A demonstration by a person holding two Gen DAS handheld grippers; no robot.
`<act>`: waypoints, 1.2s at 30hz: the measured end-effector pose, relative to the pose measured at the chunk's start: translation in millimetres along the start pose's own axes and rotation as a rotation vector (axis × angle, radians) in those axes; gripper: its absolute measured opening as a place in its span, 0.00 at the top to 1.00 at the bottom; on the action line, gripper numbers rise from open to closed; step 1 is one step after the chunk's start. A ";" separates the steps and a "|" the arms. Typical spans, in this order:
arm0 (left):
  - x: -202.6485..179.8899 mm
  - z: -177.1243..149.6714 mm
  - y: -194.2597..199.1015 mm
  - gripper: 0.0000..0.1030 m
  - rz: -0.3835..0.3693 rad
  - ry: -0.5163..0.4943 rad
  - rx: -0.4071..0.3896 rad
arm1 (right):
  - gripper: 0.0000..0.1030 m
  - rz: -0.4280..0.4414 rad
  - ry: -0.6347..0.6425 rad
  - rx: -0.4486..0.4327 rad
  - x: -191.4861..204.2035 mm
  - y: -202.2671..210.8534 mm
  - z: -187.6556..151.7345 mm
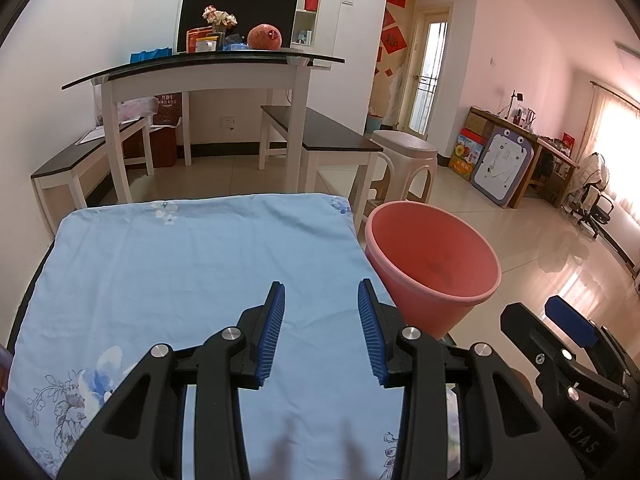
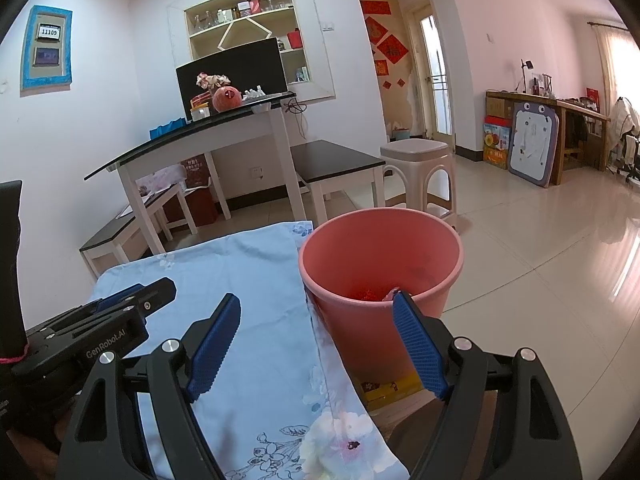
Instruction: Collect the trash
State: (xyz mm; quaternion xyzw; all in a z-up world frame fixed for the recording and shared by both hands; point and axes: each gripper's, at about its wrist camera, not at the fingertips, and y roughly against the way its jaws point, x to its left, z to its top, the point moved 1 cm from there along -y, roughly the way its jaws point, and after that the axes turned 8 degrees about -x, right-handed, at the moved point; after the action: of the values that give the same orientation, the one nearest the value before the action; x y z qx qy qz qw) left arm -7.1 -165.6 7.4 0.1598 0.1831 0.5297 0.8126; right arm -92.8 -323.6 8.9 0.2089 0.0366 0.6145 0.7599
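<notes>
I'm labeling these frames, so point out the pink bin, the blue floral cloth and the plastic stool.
pink bin (image 2: 352,312): right wrist view, outer front wall.
blue floral cloth (image 1: 192,264): left wrist view, bare middle.
plastic stool (image 2: 414,148): right wrist view, seat top.

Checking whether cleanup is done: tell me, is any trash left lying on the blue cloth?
No, the blue cloth shows only its flower print, with both open grippers empty above it.

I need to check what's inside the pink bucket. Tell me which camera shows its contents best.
The right wrist view: it looks down into the pink bucket, where red scraps lie at the bottom. The left wrist view shows the bucket tilted, with only a dark smudge inside.
</notes>
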 end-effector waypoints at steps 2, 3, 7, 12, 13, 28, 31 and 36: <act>0.8 0.0 0.1 0.63 0.000 -0.001 0.001 | 0.25 0.000 -0.002 0.000 -0.4 -0.6 0.3; -0.1 0.2 0.2 0.63 0.000 -0.002 0.001 | 0.25 0.000 -0.005 0.000 -0.7 -1.2 -0.3; 0.7 0.6 0.2 0.63 0.000 -0.003 -0.001 | 0.25 0.001 -0.007 0.001 -1.0 -2.2 -1.6; -0.1 0.6 0.2 0.63 0.000 -0.005 -0.002 | 0.25 0.000 -0.007 0.001 -1.1 -2.1 -1.6; -0.5 0.7 0.2 0.63 0.000 -0.006 -0.002 | 0.25 0.001 -0.008 0.001 -1.2 -2.1 -1.6; -0.2 -1.0 -3.2 0.63 -0.005 -0.015 0.007 | 0.25 -0.001 -0.007 0.006 -3.3 -3.0 -3.9; -0.4 -1.4 -4.0 0.63 -0.003 -0.013 0.001 | 0.25 -0.001 -0.008 0.006 -3.3 -3.0 -3.8; -0.8 -2.5 -4.0 0.63 0.006 -0.019 -0.002 | 0.25 -0.003 -0.010 0.011 -4.6 -4.0 -6.5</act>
State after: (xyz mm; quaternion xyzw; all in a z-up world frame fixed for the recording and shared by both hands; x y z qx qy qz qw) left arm -5.3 -167.6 3.5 0.1644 0.1743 0.5309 0.8129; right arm -92.3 -326.8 0.6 0.2160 0.0363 0.6120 0.7599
